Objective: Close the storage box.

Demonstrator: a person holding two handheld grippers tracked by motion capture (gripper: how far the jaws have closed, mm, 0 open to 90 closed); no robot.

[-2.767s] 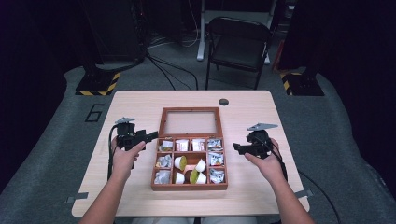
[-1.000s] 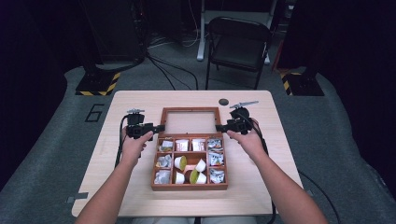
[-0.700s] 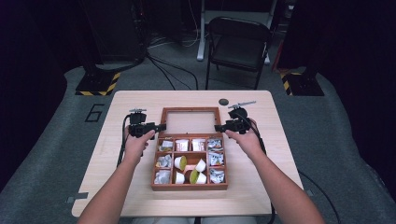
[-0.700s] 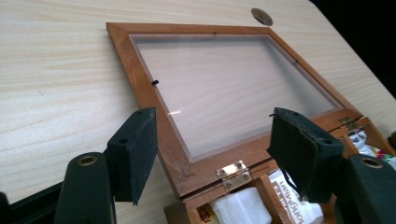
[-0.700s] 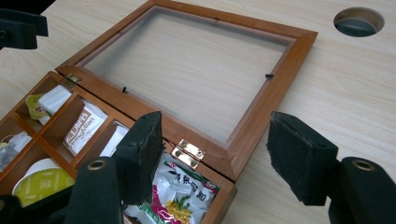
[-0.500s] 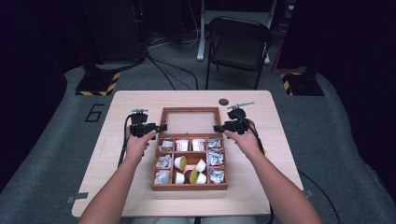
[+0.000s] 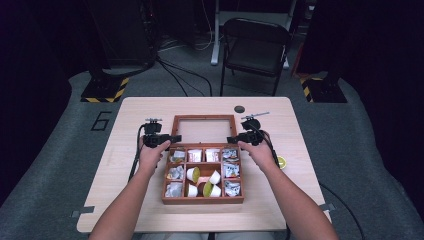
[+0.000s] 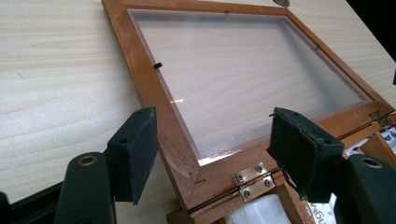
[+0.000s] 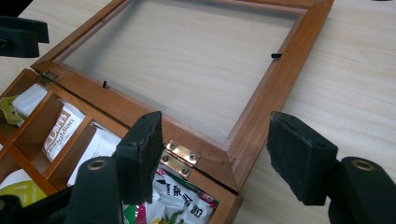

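Note:
A wooden box (image 7: pixel 202 200) with several compartments of sachets and small cups sits mid-table. Its glass-paned lid (image 7: pixel 204 118) lies open flat behind it. My left gripper (image 7: pixel 175 138) is at the lid's left hinge corner. In the left gripper view, the left gripper (image 8: pixel 217 154) is open and straddles the lid frame (image 8: pixel 140 70) near a brass hinge (image 8: pixel 252 179), pads clear of the wood. My right gripper (image 7: pixel 231 140) is at the right hinge corner. In the right gripper view, the right gripper (image 9: pixel 219 154) is open astride the lid frame (image 9: pixel 280 74) and a hinge (image 9: pixel 180 158).
The light wood table (image 7: pixel 125 130) has bare room on both sides of the box. A small dark round thing (image 7: pixel 239 109) lies behind the lid. A yellow-green item (image 7: pixel 281 162) rests by the right forearm. A folding chair (image 7: pixel 255 50) stands beyond the table.
Both grippers moved from beside the box forward and inward to the lid's hinge corners, then sank slightly toward the wood. The box and lid have not moved.

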